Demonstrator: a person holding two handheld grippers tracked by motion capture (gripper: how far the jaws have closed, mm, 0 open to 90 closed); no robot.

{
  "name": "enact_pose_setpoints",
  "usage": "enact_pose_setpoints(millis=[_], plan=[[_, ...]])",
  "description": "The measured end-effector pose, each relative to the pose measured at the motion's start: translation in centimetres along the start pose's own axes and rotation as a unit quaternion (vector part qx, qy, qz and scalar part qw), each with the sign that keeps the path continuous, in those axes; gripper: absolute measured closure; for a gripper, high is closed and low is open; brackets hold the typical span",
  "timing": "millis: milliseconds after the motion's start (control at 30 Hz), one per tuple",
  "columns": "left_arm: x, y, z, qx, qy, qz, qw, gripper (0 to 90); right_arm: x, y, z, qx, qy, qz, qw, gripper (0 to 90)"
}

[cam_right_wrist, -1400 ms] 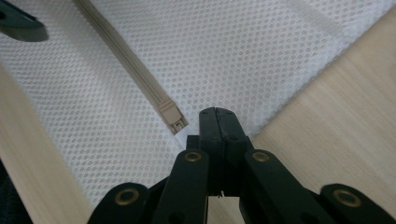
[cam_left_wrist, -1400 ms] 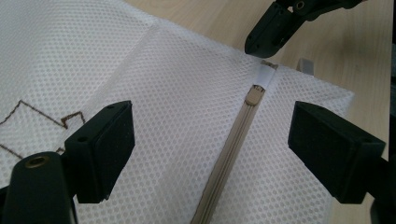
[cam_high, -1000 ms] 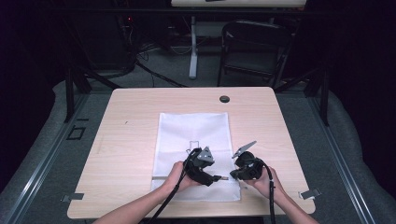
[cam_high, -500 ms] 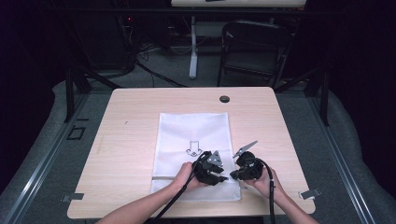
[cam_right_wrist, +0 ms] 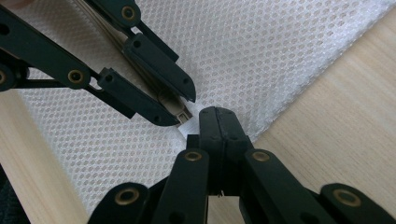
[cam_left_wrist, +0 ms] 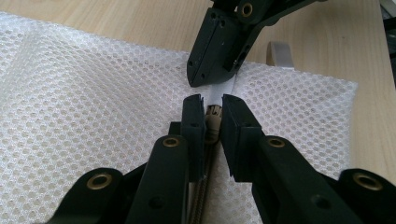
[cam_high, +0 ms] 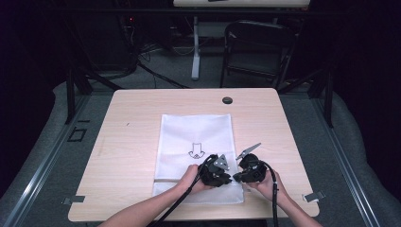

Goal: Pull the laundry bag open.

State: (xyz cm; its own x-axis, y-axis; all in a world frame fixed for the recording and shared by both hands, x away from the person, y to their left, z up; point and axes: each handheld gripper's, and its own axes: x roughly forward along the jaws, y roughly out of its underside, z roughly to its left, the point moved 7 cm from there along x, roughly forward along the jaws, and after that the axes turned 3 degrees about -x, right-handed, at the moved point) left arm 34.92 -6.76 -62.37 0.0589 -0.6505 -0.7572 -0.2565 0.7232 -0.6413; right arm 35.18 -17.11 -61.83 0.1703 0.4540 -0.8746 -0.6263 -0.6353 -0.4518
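Note:
A white mesh bag [cam_high: 196, 132] lies flat on the wooden table [cam_high: 132, 137], with a printed arrow [cam_high: 195, 151] on it and a zipper along its near edge. My left gripper [cam_left_wrist: 212, 116] is shut on the beige zipper pull [cam_left_wrist: 213, 122], and it also appears over the bag's near right part [cam_high: 230, 178]. Facing it tip to tip, my right gripper [cam_right_wrist: 217, 122] is shut on the white fabric tab [cam_left_wrist: 219, 89] at the zipper's end, at the bag's near right corner [cam_high: 238, 178]. In the right gripper view the zipper pull [cam_right_wrist: 176, 110] sits just left of my shut jaws.
A black round grommet [cam_high: 227, 100] is set in the table's far edge. A dark chair [cam_high: 257, 47] and a table leg [cam_high: 195, 47] stand behind the table. Metal clips [cam_high: 314, 196] stick out at the near corners. Bare wood lies left and right of the bag.
My left gripper has slid to the right along the bag's near edge with the zipper pull, up to the right gripper's tips. The right gripper has stayed put.

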Motion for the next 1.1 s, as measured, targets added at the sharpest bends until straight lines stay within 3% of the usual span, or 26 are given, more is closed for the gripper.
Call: enact_pose_setpoints(millis=[133,200,400,433,533,567,833,900,1033,1100], plan=[[0.02,0.07,0.07,-0.014,0.006,-0.001,0.9999,78.7,0.06,0.04,-0.09,0.000,0.006,-0.005,1.0000,90.0],[0.02,0.08,0.08,-0.011,0.005,-0.002,0.9999,79.3,-0.08,0.13,-0.18,-0.006,0.006,0.005,1.0000,90.0],[-0.04,0.18,-0.18,-0.007,-0.002,-0.005,1.0000,81.6,0.02,0.06,-0.18,0.007,0.003,-0.008,0.9999,90.0],[-0.02,0.18,-0.17,-0.007,-0.004,-0.007,0.9999,81.6,-0.18,0.17,-0.29,0.000,-0.001,0.003,1.0000,90.0],[0.03,0.20,-0.23,-0.010,0.004,-0.013,0.9999,81.7,-0.30,0.07,-0.09,0.014,-0.008,-0.005,0.9999,90.0],[0.04,0.20,-0.21,-0.010,0.004,-0.014,0.9998,81.7,-0.36,0.19,-0.27,0.007,-0.005,0.001,1.0000,90.0],[-0.06,0.25,-0.24,-0.012,0.005,-0.013,0.9998,81.9,-0.11,0.18,-0.17,0.017,-0.007,0.003,0.9998,90.0],[-0.15,0.27,-0.22,-0.007,0.001,-0.006,1.0000,81.9,-0.16,0.22,-0.22,0.005,0.004,0.010,0.9999,90.0],[-0.22,0.33,-0.20,-0.008,-0.003,-0.004,1.0000,82.0,0.03,0.12,0.06,0.006,0.016,0.001,0.9999,90.0],[-0.22,0.33,-0.24,-0.007,-0.004,-0.005,1.0000,82.0,-0.14,0.19,-0.14,-0.006,0.015,0.014,0.9998,90.0]])
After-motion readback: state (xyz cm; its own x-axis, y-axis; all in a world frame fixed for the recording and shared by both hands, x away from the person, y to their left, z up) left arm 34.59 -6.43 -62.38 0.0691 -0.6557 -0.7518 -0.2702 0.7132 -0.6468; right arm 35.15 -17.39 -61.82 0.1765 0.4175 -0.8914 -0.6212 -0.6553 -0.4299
